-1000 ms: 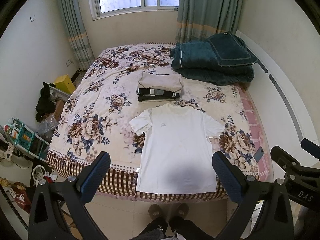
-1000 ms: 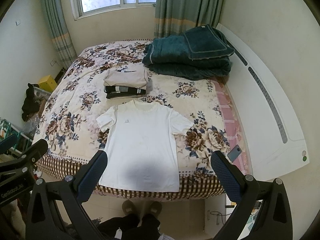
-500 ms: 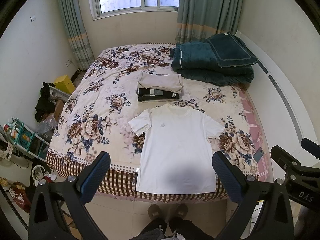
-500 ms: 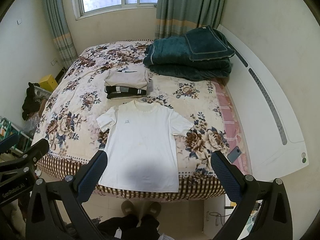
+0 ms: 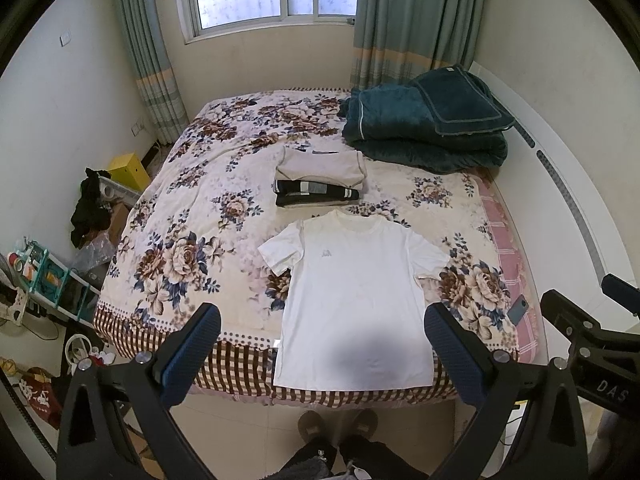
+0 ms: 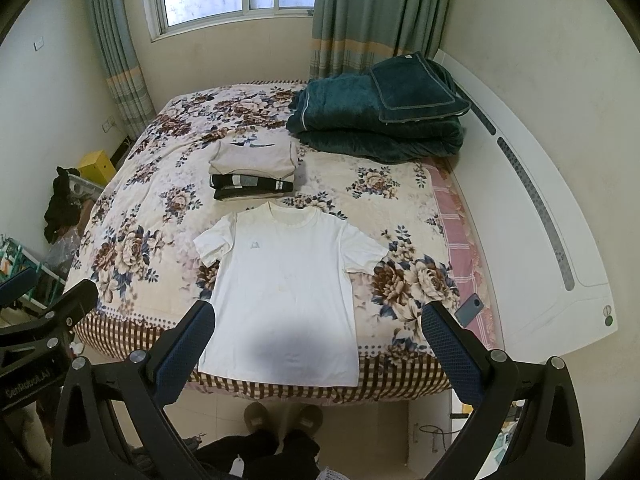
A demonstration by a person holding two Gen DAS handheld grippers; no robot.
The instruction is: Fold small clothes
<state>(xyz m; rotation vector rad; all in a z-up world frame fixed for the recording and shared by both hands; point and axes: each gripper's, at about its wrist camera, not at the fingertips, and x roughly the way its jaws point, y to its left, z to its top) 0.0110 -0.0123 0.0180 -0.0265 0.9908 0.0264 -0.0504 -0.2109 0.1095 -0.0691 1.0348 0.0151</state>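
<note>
A white T-shirt (image 5: 356, 296) lies spread flat, front up, at the near edge of the floral bed (image 5: 192, 216); its hem hangs over the edge. It also shows in the right wrist view (image 6: 284, 292). Behind it sits a stack of folded clothes (image 5: 320, 178), beige on top of dark, seen also from the right (image 6: 254, 170). My left gripper (image 5: 322, 350) is open and empty, held high above the shirt's hem. My right gripper (image 6: 318, 346) is open and empty, also high above the hem.
A folded teal blanket (image 5: 428, 128) lies at the bed's far right. A phone (image 5: 519, 309) rests near the bed's right edge. Clutter and a shelf (image 5: 44, 276) stand on the floor at left. The person's slippered feet (image 5: 338, 426) stand at the bed's foot.
Both views have shifted only slightly; the right gripper's view has drifted a little. The shirt and the stack have not moved.
</note>
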